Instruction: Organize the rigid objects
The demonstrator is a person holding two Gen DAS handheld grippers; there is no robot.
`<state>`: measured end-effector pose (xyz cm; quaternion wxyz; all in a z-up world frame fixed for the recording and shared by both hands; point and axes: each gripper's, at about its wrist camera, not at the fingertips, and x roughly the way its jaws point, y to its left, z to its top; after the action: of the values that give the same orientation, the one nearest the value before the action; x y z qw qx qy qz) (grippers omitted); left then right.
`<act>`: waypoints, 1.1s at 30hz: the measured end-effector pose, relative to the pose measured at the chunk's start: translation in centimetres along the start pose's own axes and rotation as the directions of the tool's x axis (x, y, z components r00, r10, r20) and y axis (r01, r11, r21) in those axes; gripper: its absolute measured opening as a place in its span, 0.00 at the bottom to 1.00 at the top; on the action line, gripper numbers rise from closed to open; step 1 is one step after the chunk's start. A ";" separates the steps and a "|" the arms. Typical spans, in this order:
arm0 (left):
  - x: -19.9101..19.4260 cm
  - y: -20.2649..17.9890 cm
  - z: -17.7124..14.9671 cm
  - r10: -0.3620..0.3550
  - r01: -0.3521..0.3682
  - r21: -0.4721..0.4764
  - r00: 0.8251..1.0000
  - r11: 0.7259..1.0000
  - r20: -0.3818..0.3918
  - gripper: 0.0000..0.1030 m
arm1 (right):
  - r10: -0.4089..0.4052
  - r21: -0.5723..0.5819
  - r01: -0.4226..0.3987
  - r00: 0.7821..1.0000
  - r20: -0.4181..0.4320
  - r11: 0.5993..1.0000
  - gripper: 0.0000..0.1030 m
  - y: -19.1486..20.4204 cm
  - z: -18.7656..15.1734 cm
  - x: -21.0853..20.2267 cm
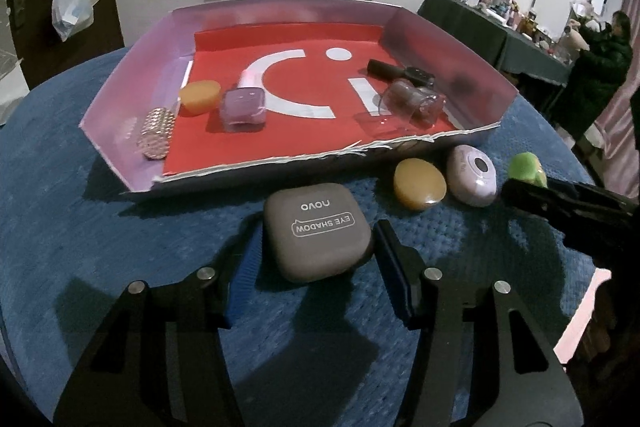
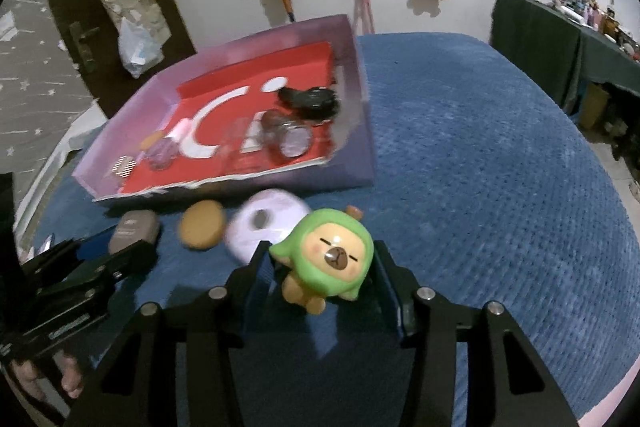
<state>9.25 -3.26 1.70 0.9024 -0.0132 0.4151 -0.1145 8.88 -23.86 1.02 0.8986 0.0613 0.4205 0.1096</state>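
Observation:
A grey eye shadow case (image 1: 318, 231) lies on the blue cloth between the fingers of my left gripper (image 1: 316, 247); the jaws stand close on both its sides, and it rests on the cloth. My right gripper (image 2: 320, 267) is shut on a green-hooded bear figurine (image 2: 328, 259), held above the cloth. The figurine also shows in the left wrist view (image 1: 527, 169). An orange disc (image 1: 419, 184) and a lilac compact (image 1: 472, 175) lie in front of the red-lined cardboard tray (image 1: 280, 167).
In the tray lie a glittery cylinder (image 1: 156, 138), an orange cap (image 1: 199, 97), a purple nail polish bottle (image 1: 244, 107), a clear jar (image 1: 412, 103) and a black item (image 1: 400, 71). A person (image 1: 600, 67) stands far right by a cluttered table.

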 end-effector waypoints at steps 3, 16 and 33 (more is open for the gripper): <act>-0.4 0.3 -0.2 0.000 0.000 -0.004 1.000 1.000 0.002 0.52 | 0.026 -0.027 -0.026 1.000 0.006 0.999 0.50 1.6 -0.5 -0.8; -2.1 1.3 -1.1 -0.023 0.024 -0.025 1.000 0.999 0.018 0.51 | 0.147 -0.131 -0.151 0.988 -0.043 0.980 0.50 7.5 -1.8 -1.0; -2.4 0.8 -0.4 -0.078 0.079 -0.020 0.996 0.997 0.041 0.30 | 0.189 -0.128 -0.193 0.981 -0.044 0.973 0.50 7.4 -0.8 -1.1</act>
<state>7.59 -1.89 3.10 0.9053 -0.0415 0.3971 -0.1452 6.54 -16.97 2.78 0.8792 0.0402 0.4185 0.2241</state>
